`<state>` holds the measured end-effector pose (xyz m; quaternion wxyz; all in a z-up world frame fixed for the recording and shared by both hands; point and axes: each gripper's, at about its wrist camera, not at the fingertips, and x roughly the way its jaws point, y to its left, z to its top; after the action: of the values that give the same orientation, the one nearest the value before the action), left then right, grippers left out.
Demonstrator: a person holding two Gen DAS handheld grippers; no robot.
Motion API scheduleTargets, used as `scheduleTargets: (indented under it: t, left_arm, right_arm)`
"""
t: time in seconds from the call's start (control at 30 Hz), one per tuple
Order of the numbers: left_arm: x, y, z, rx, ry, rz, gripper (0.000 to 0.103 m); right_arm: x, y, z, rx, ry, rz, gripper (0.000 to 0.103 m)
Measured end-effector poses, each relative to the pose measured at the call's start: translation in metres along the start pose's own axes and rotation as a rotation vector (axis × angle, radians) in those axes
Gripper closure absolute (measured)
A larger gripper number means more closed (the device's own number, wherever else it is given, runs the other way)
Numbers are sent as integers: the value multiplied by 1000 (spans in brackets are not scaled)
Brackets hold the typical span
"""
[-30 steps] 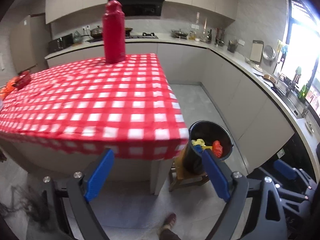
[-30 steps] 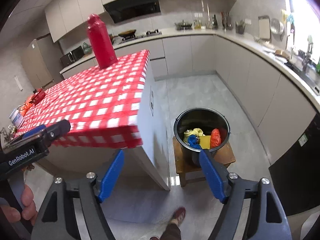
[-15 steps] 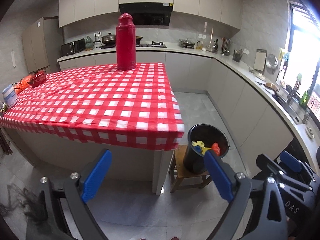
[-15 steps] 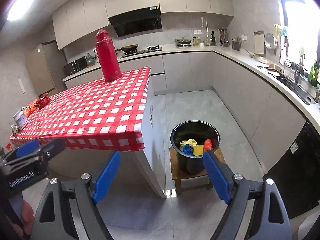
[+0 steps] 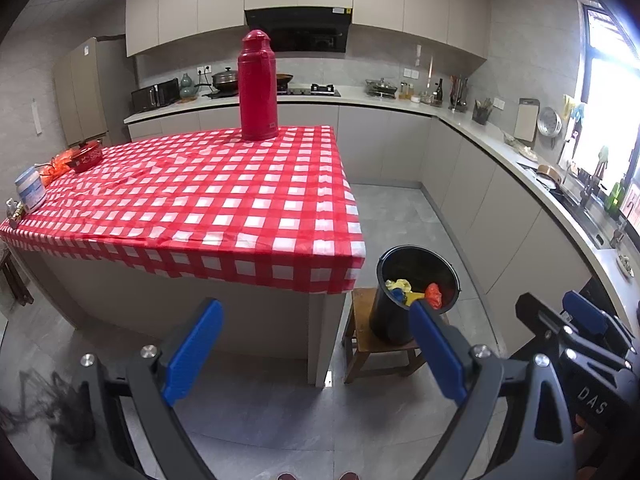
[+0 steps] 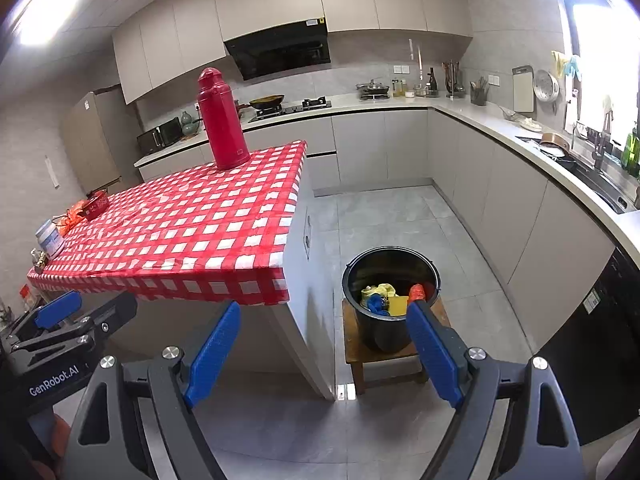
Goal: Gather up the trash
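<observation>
Item: black bin (image 6: 390, 300), standing on a low wooden stool (image 6: 356, 354) on the floor just right of the near right corner of the table (image 5: 192, 200) with the red-and-white checked cloth; it holds crumpled yellow, blue and orange-red trash (image 6: 394, 298), low inside the rim. Table top: bare of loose scraps across its middle; a red thermos (image 5: 258, 88) stands at the far edge, a white tub (image 5: 30, 192) and a small red dish (image 5: 86, 156) at the far left end; whether either is trash cannot be told. Left gripper (image 5: 316, 350): blue fingers wide apart, nothing between them, pointed down and forward at the table's near edge, the bin behind its right finger. Right gripper (image 6: 324, 350): fingers likewise wide apart and empty, the bin's near wall just behind its right finger. Relation: the bin lies ahead, below and to the right of both grippers; the right one looks nearer, by judgement from how large the bin shows in its view. Any remaining pickup would probably lie at the far left of the table, on the left gripper's side.
</observation>
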<state>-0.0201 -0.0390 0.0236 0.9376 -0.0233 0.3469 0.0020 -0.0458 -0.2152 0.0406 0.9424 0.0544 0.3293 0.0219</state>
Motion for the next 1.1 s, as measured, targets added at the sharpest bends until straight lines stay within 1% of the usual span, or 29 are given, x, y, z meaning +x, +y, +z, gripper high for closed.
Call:
scheduleTargets:
  t: [0.43, 1.1]
  left_arm:
    - [-5, 2, -3, 5, 2, 18, 8]
    - [-11, 0, -3, 14, 7, 2, 8]
  right_arm:
    - [-5, 5, -3, -11, 0, 11, 16]
    - [-8, 8, -8, -2, -2, 9, 16]
